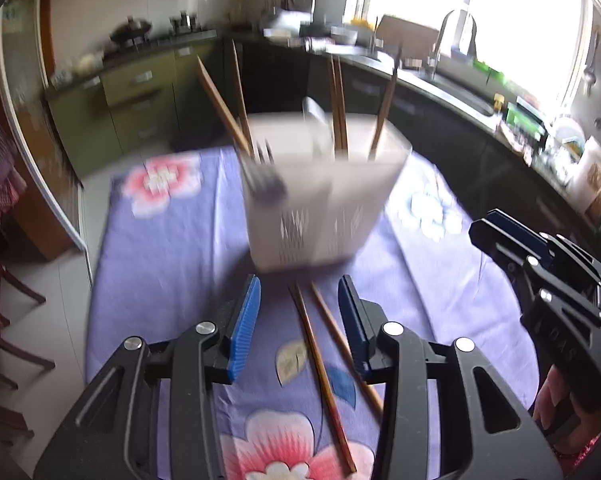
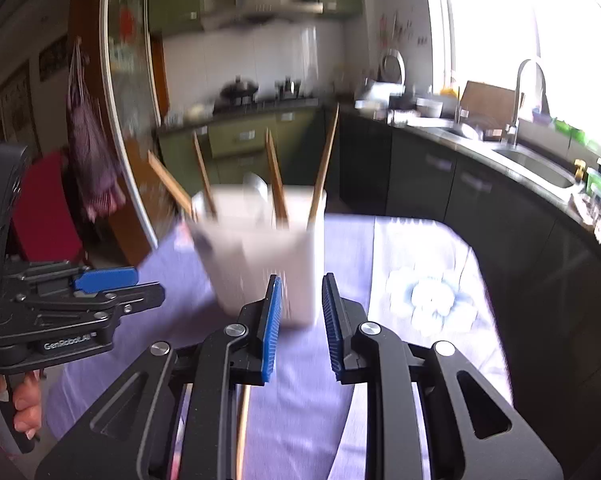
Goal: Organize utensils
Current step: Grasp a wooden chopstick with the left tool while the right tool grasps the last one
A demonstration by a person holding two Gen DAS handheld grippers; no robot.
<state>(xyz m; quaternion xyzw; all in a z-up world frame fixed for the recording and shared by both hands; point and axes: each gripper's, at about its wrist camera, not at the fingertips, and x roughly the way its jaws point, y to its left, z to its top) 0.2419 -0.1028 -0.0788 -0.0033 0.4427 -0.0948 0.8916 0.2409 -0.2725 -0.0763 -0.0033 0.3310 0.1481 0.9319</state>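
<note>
Left tool point(image 1: 299, 320) parted over two loose chopsticks point(image 1: 320, 368), right tool point(image 2: 299, 320) parted, empty, white utensil holder point(image 1: 320, 216) beyond

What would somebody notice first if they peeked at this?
Probably the white utensil holder standing in the middle of the purple flowered tablecloth, with chopsticks and a fork sticking out of its top. Next, two loose chopsticks lying on the cloth in front of it, just under the left gripper with its blue pads apart.

Domestic kitchen: sink point(image 2: 540, 168) under window point(image 2: 540, 40); left of the sink, green cabinets point(image 2: 240, 140) and stove with wok point(image 2: 238, 90).
</note>
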